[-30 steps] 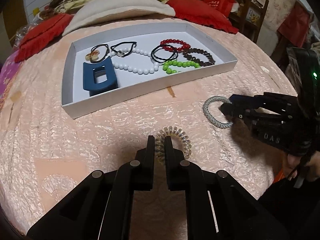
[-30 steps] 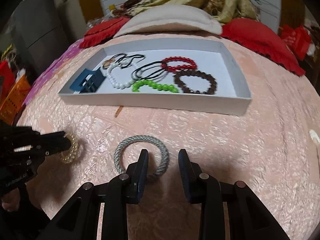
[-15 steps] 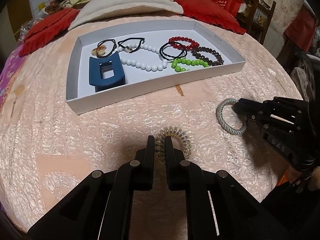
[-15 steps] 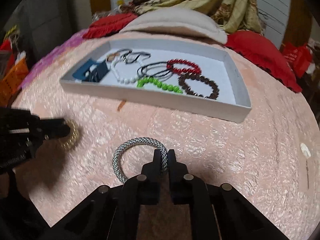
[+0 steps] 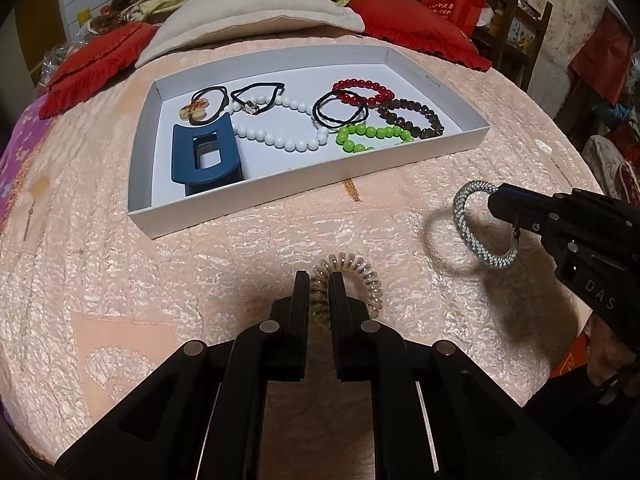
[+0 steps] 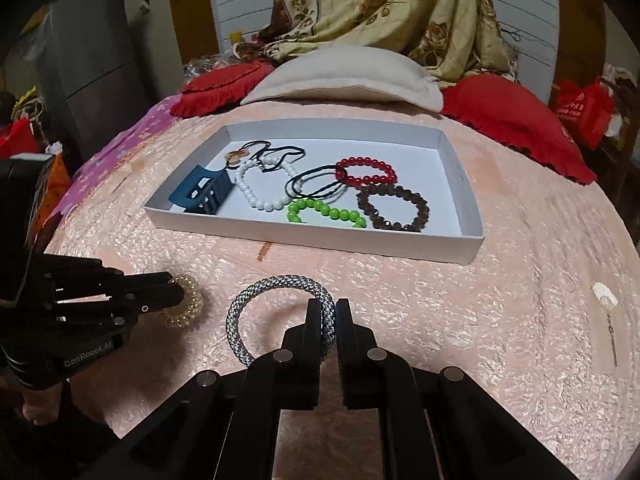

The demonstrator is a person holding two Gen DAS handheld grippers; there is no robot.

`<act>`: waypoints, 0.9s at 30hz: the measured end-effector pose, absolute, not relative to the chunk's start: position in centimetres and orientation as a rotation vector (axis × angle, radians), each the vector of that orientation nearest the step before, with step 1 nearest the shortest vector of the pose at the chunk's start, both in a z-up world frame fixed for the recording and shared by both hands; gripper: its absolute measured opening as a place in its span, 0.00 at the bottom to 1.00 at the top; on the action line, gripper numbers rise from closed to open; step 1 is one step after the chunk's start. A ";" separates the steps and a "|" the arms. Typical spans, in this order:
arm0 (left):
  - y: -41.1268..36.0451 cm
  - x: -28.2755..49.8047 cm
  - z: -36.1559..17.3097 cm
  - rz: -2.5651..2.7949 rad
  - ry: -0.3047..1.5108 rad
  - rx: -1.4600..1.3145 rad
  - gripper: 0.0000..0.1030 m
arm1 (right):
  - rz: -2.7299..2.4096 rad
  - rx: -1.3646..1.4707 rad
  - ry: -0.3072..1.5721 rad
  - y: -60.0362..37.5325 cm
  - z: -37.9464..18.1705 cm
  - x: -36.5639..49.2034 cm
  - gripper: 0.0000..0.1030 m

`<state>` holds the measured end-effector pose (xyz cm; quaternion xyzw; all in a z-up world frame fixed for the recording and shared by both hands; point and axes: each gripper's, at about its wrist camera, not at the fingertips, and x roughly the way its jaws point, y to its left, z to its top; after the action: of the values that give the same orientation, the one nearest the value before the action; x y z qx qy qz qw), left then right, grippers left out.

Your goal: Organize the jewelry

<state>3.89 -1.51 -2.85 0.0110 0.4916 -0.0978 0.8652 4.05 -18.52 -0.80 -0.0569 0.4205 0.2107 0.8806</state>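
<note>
I have both tools pinching something. My right tool (image 6: 329, 312) is pressed together on the grey-and-white woven bracelet (image 6: 256, 296), gripping one side of the ring so the rest hangs free; in the left wrist view the bracelet casts a shadow on the pink quilted bedspread (image 5: 120, 264), so I judge it lifted clear. My left tool (image 5: 319, 284) is clamped on the near edge of the clear spiral hair tie (image 5: 360, 276), which looks to be resting on the bedspread. Holding each ring by one edge should let me drop it flat.

The white tray (image 5: 144, 196) sits just beyond both, holding the navy claw clip (image 5: 204, 156), white bead bracelet (image 5: 280, 140), black hair ties (image 5: 340, 112), red (image 5: 360, 88), green (image 5: 372, 136) and brown bead bracelets (image 5: 420, 120). That is where I judge these two belong.

Readable writing: "DAS" on the right tool's body, "GenRobot.AI" on the left's. The red bag (image 5: 452, 0) carries print too small to read.
</note>
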 end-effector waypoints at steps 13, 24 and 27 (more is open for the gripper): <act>-1.5 3.9 -2.9 -0.199 1.027 0.028 0.08 | 0.411 -0.104 0.874 -19.0 -0.7 4.3 0.06; -1.6 3.9 -2.8 -0.197 1.026 0.029 0.08 | 0.408 -0.104 0.872 -19.1 -0.8 4.3 0.06; -1.6 3.9 -2.9 -0.197 1.025 0.028 0.08 | 0.410 -0.105 0.872 -19.1 -0.7 4.3 0.06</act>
<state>3.94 -1.57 -2.86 0.0134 0.4896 -0.0943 0.8667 4.29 -19.05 -0.74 -0.0507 0.4190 0.1970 0.8849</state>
